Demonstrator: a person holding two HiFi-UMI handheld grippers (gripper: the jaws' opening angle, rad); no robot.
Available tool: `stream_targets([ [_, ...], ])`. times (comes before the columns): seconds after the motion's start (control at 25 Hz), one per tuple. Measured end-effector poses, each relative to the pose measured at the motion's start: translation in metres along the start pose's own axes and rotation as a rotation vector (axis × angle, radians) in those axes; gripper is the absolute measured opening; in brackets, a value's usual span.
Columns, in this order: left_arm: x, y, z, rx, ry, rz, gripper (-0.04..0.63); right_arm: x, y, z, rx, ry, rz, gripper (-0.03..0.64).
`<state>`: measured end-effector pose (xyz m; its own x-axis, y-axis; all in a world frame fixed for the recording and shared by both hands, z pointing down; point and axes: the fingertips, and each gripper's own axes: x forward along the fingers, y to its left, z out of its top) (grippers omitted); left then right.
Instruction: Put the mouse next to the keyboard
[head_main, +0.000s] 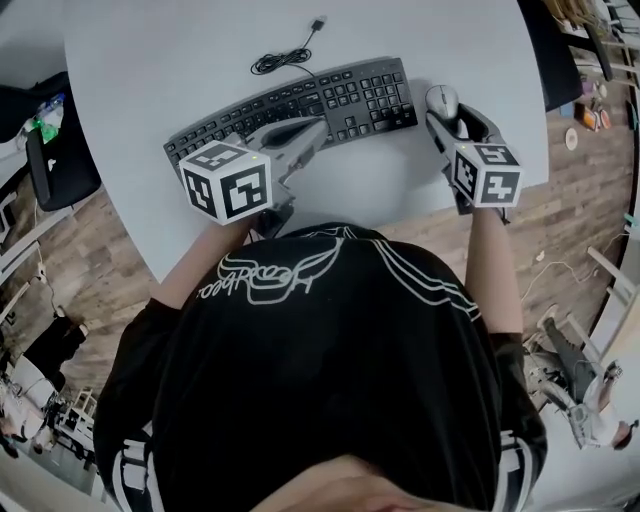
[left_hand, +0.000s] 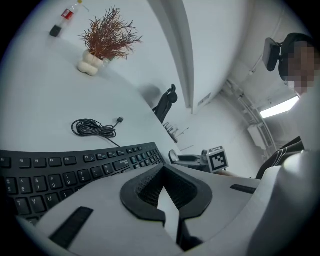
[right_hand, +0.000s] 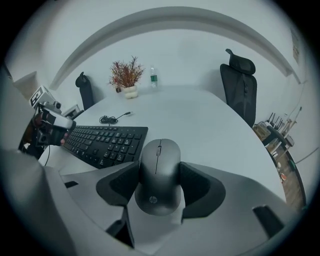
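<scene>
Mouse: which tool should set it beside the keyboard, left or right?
Right. The right tool is shut on the mouse, just off the right end of the keyboard. The left tool is shut and empty, over the keyboard's keys.

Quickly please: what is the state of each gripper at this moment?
Left gripper: closed, nothing between its jaws.
Right gripper: closed on the mouse.
</scene>
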<state>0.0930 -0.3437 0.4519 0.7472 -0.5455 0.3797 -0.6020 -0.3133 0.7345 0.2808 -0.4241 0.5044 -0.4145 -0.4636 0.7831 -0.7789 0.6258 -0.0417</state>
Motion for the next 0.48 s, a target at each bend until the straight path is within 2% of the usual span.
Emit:
stream_targets([
  [0.48, 0.007, 0.0, 0.003, 0.001, 0.01, -0.007, 0.008, 0.017, -0.006, -0.007, 0.045, 0.045, 0.023, 0.255],
])
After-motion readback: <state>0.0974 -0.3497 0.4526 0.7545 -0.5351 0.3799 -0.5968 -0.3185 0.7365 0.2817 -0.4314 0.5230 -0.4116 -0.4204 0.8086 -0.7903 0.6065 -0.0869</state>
